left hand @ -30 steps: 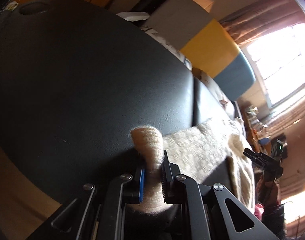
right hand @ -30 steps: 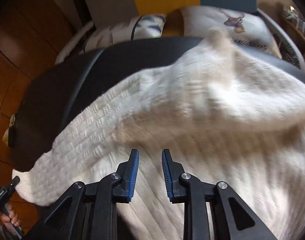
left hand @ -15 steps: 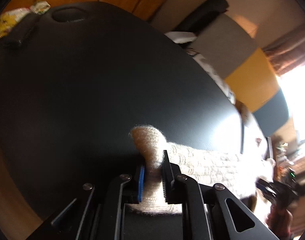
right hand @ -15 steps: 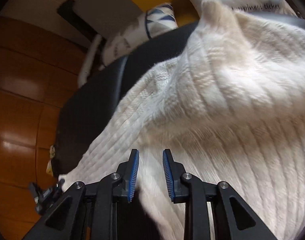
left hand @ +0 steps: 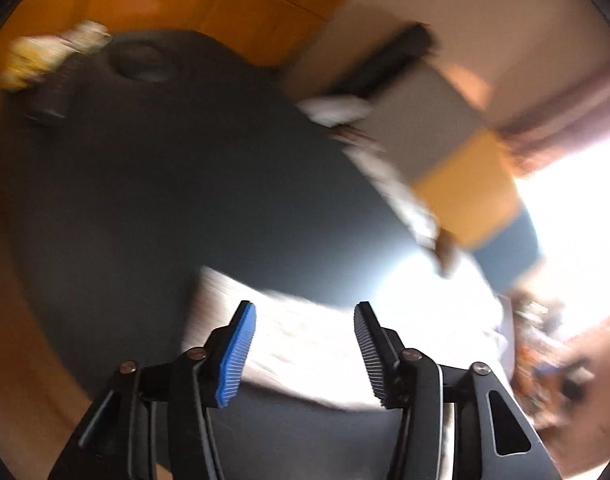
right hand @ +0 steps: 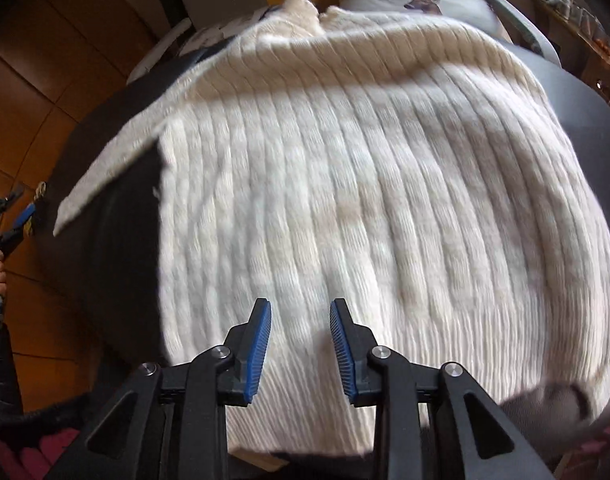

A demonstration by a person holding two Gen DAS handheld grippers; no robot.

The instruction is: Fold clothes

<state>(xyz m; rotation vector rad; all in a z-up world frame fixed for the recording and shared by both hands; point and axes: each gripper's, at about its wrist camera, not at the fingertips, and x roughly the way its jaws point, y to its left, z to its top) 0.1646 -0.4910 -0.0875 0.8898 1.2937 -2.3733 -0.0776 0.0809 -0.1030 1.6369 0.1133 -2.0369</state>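
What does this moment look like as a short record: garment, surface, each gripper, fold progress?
garment: cream cable-knit sweater, spread flat, its sleeve stretched out to one side
surface: dark padded table
left gripper: fingers opening, apart above the sleeve end, not pinching it
right gripper: fingers opening, over the sweater's body, nothing between them
fold progress: no fold visible yet; sleeve not yet folded in
image quality: left wrist view motion-blurred

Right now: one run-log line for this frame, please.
task: fold clothes | sweater: spread flat on black table | left gripper: opening, sleeve released | right gripper: opening, empty, above sweater
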